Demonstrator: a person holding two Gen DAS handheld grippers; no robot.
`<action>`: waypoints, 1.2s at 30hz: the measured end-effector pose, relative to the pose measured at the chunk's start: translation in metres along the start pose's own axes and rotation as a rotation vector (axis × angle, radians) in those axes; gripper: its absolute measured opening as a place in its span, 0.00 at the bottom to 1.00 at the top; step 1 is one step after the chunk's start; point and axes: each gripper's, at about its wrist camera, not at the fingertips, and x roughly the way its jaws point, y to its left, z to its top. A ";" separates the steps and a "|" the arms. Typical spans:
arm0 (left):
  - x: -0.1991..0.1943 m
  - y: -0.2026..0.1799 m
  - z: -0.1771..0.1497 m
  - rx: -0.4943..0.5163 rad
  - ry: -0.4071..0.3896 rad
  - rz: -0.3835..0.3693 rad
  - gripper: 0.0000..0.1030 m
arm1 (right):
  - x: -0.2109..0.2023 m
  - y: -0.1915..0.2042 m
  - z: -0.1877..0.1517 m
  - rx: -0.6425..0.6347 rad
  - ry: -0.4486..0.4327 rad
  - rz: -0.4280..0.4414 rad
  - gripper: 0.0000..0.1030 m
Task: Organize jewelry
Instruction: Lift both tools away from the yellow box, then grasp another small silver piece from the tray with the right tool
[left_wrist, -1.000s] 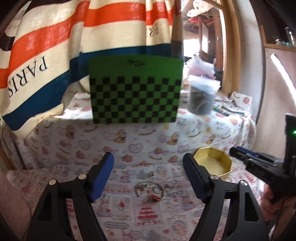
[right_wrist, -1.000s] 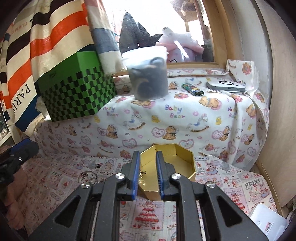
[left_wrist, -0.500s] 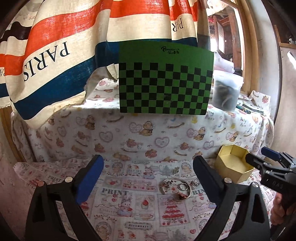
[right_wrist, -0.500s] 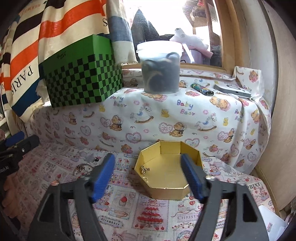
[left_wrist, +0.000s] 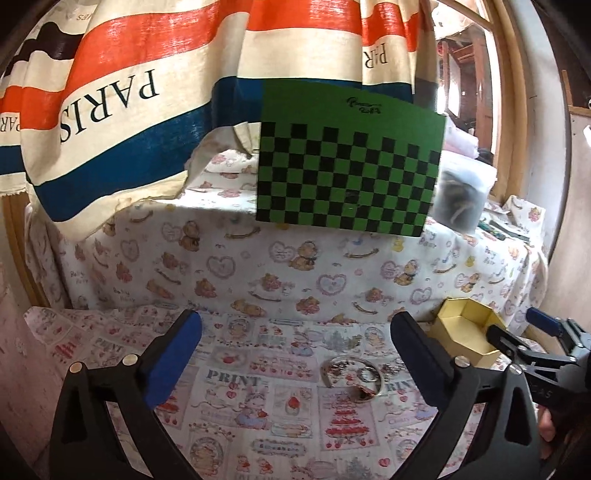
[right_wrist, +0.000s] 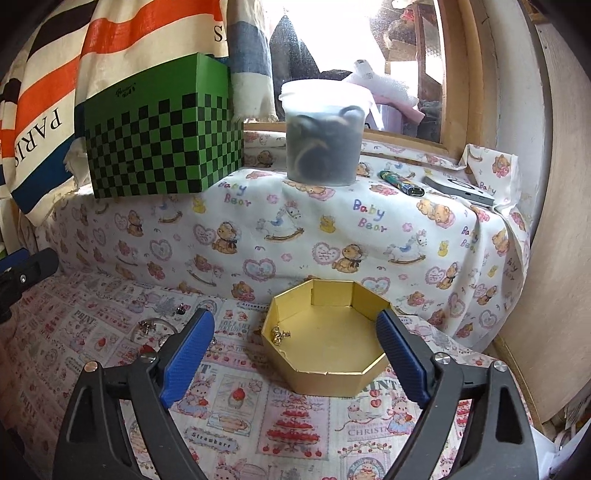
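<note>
A gold octagonal box (right_wrist: 325, 332) sits open on the printed cloth, with a small gold earring (right_wrist: 277, 335) inside at its left wall. My right gripper (right_wrist: 295, 354) is open and empty, just in front of the box. The box also shows in the left wrist view (left_wrist: 466, 332). A small pile of jewelry with a silver bangle and rings (left_wrist: 351, 373) lies on the cloth left of the box; it also shows in the right wrist view (right_wrist: 151, 328). My left gripper (left_wrist: 295, 354) is open and empty, above and in front of the pile.
A raised ledge under bear-print cloth (right_wrist: 332, 229) stands behind, bearing a green checkered box (right_wrist: 159, 147), a plastic tub (right_wrist: 321, 136), a lighter (right_wrist: 400, 182) and a flat grey device (right_wrist: 461, 190). A striped "PARIS" cloth (left_wrist: 147, 92) hangs at the left. A wooden wall (right_wrist: 554, 221) is at the right.
My right gripper opened from shut and pulled back from the box, leaving the earring inside. My left gripper drew back and to the left; the jewelry pile now sits right of its centre.
</note>
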 end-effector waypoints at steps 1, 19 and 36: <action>0.001 0.000 0.000 0.006 0.003 0.007 0.99 | -0.001 0.001 0.000 0.003 0.000 0.000 0.88; -0.002 0.018 0.011 -0.019 0.017 0.007 0.98 | -0.015 0.037 -0.008 -0.033 0.033 0.207 0.88; 0.006 0.050 0.012 -0.107 0.020 0.093 0.98 | 0.062 0.081 -0.002 0.078 0.368 0.334 0.50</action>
